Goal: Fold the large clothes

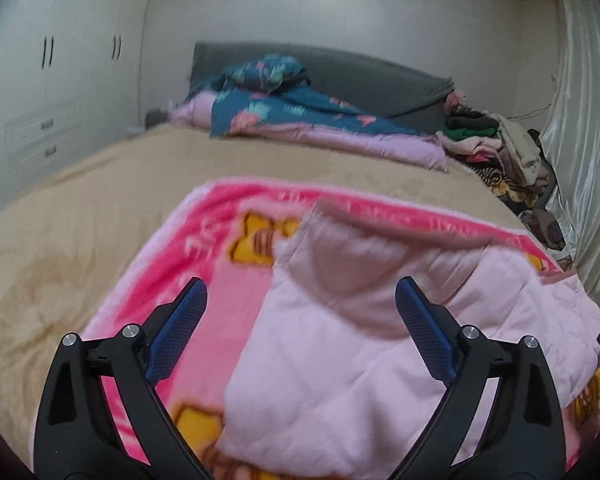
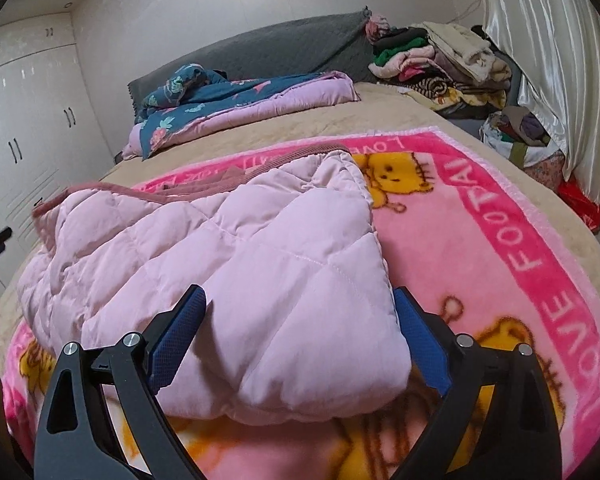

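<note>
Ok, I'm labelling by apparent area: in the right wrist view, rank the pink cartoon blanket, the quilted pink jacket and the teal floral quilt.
1. Pink cartoon blanket
2. Quilted pink jacket, though nearness inflates it
3. Teal floral quilt, farthest, so its true size is unsure

Bedroom in a home. Bed (image 1: 100,184) with tan cover filling the space ahead of both sets of jaws; grey headboard (image 2: 268,48) at its far end against a plain wall. Pink cartoon blanket (image 2: 480,248) spread directly under the jaws, with a quilted pink jacket (image 2: 228,256) lying on it. Folded teal and pink quilt (image 1: 300,120) beyond the jaws, near the headboard. Heap of mixed clothes (image 2: 440,60) far ahead and right of the jaws. White wardrobe (image 1: 52,80) with dark handles to the left; pale shiny curtain (image 2: 548,60) to the right
</note>
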